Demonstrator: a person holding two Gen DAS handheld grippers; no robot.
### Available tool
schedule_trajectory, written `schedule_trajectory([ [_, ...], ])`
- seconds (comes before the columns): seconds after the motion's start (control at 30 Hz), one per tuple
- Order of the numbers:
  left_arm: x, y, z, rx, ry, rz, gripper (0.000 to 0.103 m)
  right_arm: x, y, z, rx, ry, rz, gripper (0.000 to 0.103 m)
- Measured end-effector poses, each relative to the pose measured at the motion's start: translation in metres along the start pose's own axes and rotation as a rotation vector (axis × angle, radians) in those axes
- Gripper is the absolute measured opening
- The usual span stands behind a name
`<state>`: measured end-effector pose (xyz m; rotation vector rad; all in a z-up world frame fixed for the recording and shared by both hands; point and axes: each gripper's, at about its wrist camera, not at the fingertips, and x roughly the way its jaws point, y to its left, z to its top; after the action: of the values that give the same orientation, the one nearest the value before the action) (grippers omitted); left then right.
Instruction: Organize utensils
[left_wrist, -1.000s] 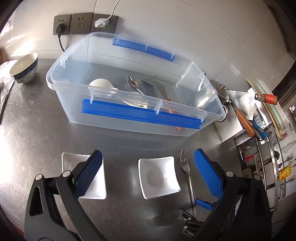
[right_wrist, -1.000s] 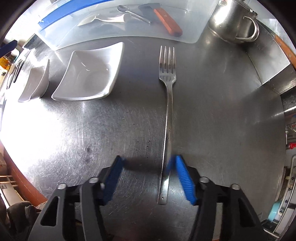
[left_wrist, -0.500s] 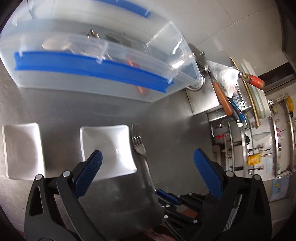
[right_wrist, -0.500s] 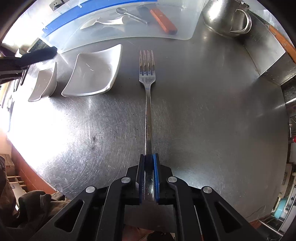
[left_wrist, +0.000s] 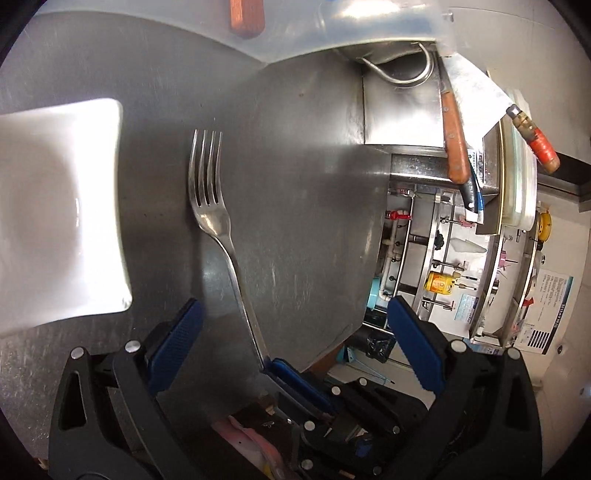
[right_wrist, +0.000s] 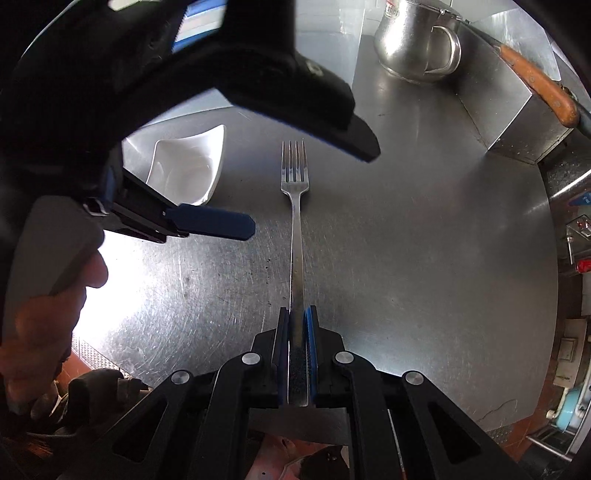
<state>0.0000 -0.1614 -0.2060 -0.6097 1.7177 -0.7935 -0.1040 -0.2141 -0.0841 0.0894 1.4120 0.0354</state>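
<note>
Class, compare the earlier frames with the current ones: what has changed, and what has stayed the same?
The right gripper closed on the fork handle and holds it. The left gripper, open, swung down over the fork beside the white dish. The steel cup stayed put.

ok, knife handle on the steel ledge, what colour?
Orange-brown wooden knife handle, clearest in the left wrist view.

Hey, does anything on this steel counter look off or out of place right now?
Little stands out: two wooden-handled knives stick out past the raised steel block's edge, which looks precarious. No spills or damage visible.
</note>
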Motion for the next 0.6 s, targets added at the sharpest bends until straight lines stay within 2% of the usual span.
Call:
schedule_trajectory([
  [0.23,0.034,-0.002,0.007,-0.024,0.114,0.011,0.095,-0.013,-0.006,-0.005,0.013,-0.012,0.003,0.010],
  [0.33,0.046,-0.003,0.012,-0.028,0.126,0.027,0.095,-0.014,-0.010,-0.005,0.022,-0.007,0.024,0.010],
  [0.5,0.053,-0.008,0.020,-0.017,0.126,0.008,0.095,-0.016,-0.014,-0.009,0.025,-0.002,0.034,0.010],
  [0.53,0.054,-0.009,0.022,-0.010,0.120,0.007,0.092,-0.016,-0.014,-0.010,0.024,-0.001,0.035,0.010],
  [0.6,0.055,-0.009,0.022,-0.008,0.127,-0.005,0.070,-0.018,-0.016,-0.011,0.022,-0.002,0.035,0.010],
])
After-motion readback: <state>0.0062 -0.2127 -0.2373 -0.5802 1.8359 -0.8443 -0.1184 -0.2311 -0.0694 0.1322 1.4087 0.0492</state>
